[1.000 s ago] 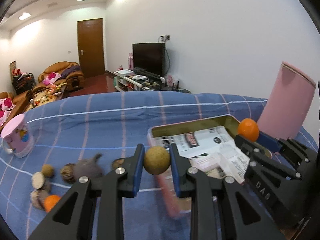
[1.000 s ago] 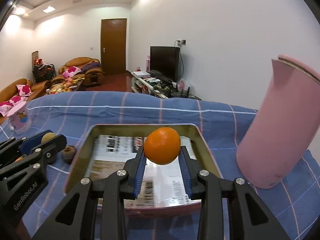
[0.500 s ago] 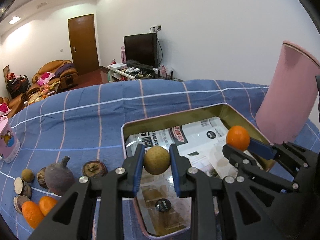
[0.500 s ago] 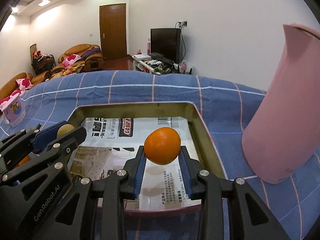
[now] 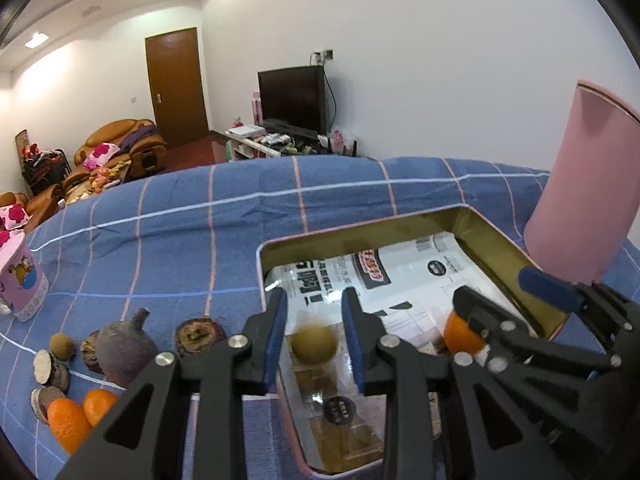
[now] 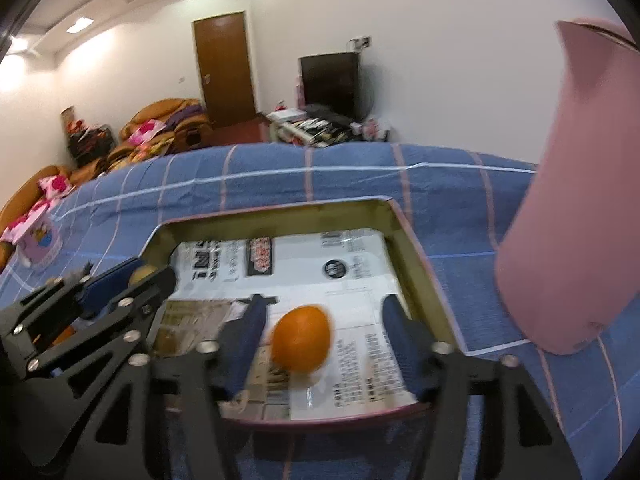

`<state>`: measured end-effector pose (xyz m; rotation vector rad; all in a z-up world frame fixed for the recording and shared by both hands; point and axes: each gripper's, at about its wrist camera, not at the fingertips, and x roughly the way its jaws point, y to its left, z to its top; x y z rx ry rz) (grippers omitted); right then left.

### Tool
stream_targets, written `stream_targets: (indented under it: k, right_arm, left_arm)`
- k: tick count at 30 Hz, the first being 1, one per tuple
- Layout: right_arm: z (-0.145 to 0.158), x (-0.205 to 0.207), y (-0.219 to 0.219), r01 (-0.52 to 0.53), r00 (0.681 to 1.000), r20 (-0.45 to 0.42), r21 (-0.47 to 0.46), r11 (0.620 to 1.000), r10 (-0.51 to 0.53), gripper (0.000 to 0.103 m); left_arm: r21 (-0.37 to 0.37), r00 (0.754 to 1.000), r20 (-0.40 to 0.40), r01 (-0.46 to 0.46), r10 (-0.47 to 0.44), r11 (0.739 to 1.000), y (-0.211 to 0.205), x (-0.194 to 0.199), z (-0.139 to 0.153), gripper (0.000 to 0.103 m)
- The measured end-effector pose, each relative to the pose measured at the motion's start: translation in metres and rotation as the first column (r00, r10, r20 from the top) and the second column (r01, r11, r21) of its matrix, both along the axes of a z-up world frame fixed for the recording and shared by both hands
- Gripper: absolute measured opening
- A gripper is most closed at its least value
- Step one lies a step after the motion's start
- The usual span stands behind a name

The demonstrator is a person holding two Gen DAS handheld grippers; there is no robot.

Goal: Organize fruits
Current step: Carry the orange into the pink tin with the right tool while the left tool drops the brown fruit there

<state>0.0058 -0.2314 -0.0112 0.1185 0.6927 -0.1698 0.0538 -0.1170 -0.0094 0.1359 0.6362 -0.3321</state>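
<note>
A blue checked cloth (image 5: pixel 168 248) holds a gold metal tin (image 5: pixel 496 236) lined with printed paper I can't read. The left gripper (image 5: pixel 314 320) is opening, letting go a small round brown fruit (image 5: pixel 313 345). The right gripper (image 6: pixel 320 320) is opening, dropping a round orange (image 6: pixel 302 338) into the tin. Only the left view shows other fruits (image 5: pixel 96 364) on the cloth.

left gripper (image 5: pixel 313 334) jaws opening over tin tray (image 5: pixel 496 236), blurred brown fruit (image 5: pixel 313 345) loose between pads, untouched

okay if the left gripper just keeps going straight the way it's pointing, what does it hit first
Most likely the small brown fruit between its opening fingers, then the paper lining the tin just beyond. Depth is hard to judge through the fisheye.
</note>
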Motion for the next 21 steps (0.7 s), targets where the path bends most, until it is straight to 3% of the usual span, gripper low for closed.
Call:
stream_targets:
  k: [3, 5, 6, 8, 11, 17, 21]
  right_arm:
    - [0.008, -0.007, -0.007, 0.018, 0.999, 0.047, 0.048, 0.999, -0.02, 0.068]
    - [0.015, -0.013, -0.013, 0.041, 0.994, 0.094, 0.07, 0.997, -0.047, 0.068]
    - [0.019, -0.017, -0.015, 0.048, 0.991, 0.124, 0.083, 0.995, -0.059, 0.073]
    - [0.025, -0.024, -0.017, 0.063, 0.982, 0.174, 0.103, 0.993, -0.08, 0.083]
    - [0.032, -0.034, -0.016, 0.083, 0.962, 0.252, 0.099, 0.992, -0.106, 0.085]
    - [0.038, -0.049, -0.002, 0.138, 0.903, 0.41, 0.003, 0.99, -0.127, 0.086]
    - [0.036, -0.042, 0.005, 0.116, 0.924, 0.371, -0.029, 0.993, -0.097, 0.087]
  left_arm:
    - [0.0, 0.999, 0.035, -0.02, 0.02, 1.0, 0.003, -0.005, 0.004, 0.053]
    - [-0.004, 0.997, 0.065, -0.037, 0.037, 0.999, 0.006, -0.009, 0.008, 0.082]
    - [-0.012, 0.995, 0.092, -0.048, 0.049, 0.999, 0.008, -0.013, 0.011, 0.092]
    - [-0.02, 0.988, 0.14, -0.063, 0.065, 0.998, 0.011, -0.019, 0.017, 0.101]
    - [-0.013, 0.976, 0.2, -0.089, 0.09, 0.996, 0.017, -0.027, 0.024, 0.103]
    - [0.006, 0.969, 0.213, -0.132, 0.128, 0.991, 0.029, -0.027, 0.023, 0.103]
    - [0.019, 0.967, 0.216, -0.142, 0.134, 0.99, 0.037, -0.03, 0.019, 0.103]
